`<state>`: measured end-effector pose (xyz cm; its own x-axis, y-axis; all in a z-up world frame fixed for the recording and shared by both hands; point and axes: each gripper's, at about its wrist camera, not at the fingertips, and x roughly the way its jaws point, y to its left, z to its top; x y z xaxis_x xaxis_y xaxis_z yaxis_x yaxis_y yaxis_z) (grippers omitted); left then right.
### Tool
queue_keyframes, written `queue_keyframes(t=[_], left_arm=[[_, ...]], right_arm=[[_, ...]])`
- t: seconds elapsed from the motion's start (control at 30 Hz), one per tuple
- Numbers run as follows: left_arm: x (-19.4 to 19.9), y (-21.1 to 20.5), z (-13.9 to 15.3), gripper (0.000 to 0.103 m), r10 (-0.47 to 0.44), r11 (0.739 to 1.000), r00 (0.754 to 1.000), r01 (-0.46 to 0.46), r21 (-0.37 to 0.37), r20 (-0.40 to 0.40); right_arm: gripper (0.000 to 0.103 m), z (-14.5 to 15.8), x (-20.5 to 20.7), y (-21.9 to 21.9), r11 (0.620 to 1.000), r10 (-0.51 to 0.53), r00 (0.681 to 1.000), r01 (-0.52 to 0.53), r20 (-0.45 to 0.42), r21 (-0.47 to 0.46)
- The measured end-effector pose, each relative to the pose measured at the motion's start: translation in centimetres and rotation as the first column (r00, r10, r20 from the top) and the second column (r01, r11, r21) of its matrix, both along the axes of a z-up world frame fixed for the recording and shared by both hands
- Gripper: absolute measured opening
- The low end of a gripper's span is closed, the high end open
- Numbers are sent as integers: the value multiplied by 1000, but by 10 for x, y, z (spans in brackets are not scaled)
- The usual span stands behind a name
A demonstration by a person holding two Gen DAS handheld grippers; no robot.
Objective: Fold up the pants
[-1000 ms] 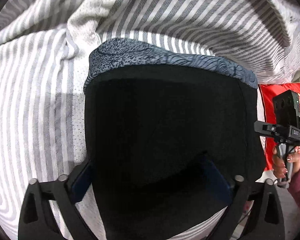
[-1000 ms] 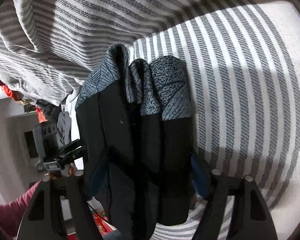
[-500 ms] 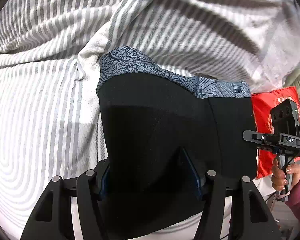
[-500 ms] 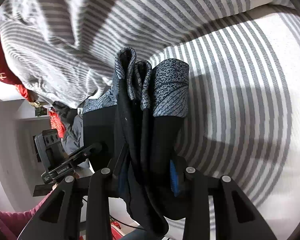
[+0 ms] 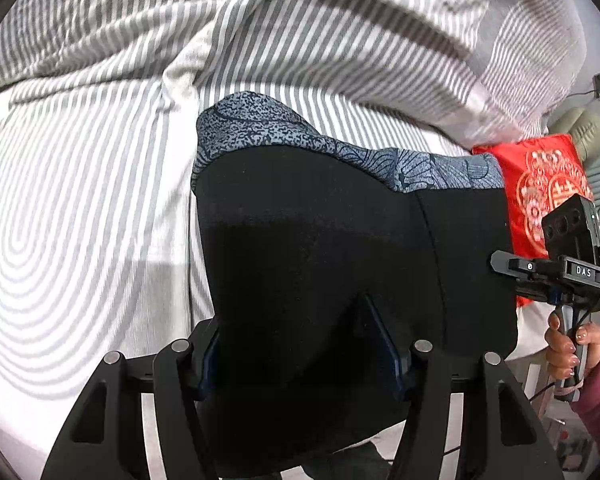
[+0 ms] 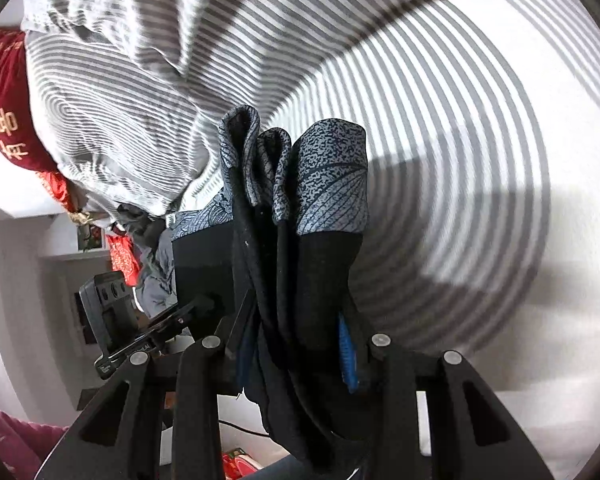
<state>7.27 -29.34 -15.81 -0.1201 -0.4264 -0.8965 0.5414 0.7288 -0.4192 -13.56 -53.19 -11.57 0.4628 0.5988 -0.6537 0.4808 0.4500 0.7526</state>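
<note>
The pants [image 5: 320, 264] are black with a blue-grey patterned band along the far edge. They hang stretched between both grippers above a striped bed. My left gripper [image 5: 300, 356] is shut on one end of the pants; the cloth hides its fingertips. My right gripper [image 6: 296, 352] is shut on the other end, where the pants [image 6: 300, 240] bunch into several folds. The right gripper also shows at the right edge of the left wrist view [image 5: 556, 272], held in a hand. The left gripper shows at the left of the right wrist view [image 6: 140, 336].
A grey-and-white striped bedsheet [image 5: 80, 220] lies under the pants, with a rumpled striped duvet [image 5: 340, 32] behind. A red embroidered cushion [image 5: 540, 184] sits at the far right; another red cushion [image 6: 4, 112] lies at the bed's far side. The bed edge and floor lie close by me.
Both grippers have drawn back and up from the bed with the pants, so more sheet shows. Their jaws have narrowed on the cloth.
</note>
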Motion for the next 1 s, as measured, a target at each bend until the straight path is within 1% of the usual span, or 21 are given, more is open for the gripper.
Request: queue_keyframes(t=[0.13,0.23,0.3,0.33,0.4,0.47,0.53,0.6,0.67,0.77,0.83,0.93,0.97,1.0], left_arm=[[-12,11,-16,63,3,1000,1000,-3,19,-9],[-22,21,-28,63,1,998,1000,-3,68,23],[-27,24,-31,64,2,996,997,-8,90,71],[-28,24,-32,71,-4,995,996,-5,104,91],[-31,24,-32,82,-8,993,993,-6,114,121],[-34,23,-28,82,-22,992,987,1,130,159],[-34,24,-22,82,-30,989,981,1,149,189],[-35,26,-12,82,-27,989,977,-5,148,212],[-35,27,2,82,-25,989,973,-9,148,228],[-39,21,18,82,-34,985,963,-13,172,267],[-42,14,23,82,-36,983,960,-17,183,279],[-46,-1,17,82,-28,979,966,-25,201,256],[-48,-1,15,82,-24,979,968,-28,202,250],[-49,-5,11,82,-19,978,969,-33,205,247]], right_arm=[[38,-11,-15,17,1000,6,999,-7,-37,-25],[39,-24,-22,23,999,1,998,-4,-59,-46],[44,-26,-25,22,998,-17,998,14,-56,-62],[45,-29,-25,21,998,-32,998,28,-60,-60],[50,-32,-26,22,996,-49,996,43,-80,-78],[55,-30,-28,24,993,-53,994,42,-97,-109],[61,-24,-29,27,987,-60,991,42,-117,-154],[70,-14,-31,31,977,-71,988,40,-140,-210],[72,-4,-33,34,965,-72,986,30,-153,-261],[74,19,-35,36,941,-89,985,34,-150,-337],[74,34,-31,38,927,-106,986,52,-125,-372],[74,50,-20,43,907,-93,991,46,-92,-418],[73,52,-15,46,901,-75,993,29,-90,-432],[63,52,-9,50,893,-51,994,3,-94,-450]])
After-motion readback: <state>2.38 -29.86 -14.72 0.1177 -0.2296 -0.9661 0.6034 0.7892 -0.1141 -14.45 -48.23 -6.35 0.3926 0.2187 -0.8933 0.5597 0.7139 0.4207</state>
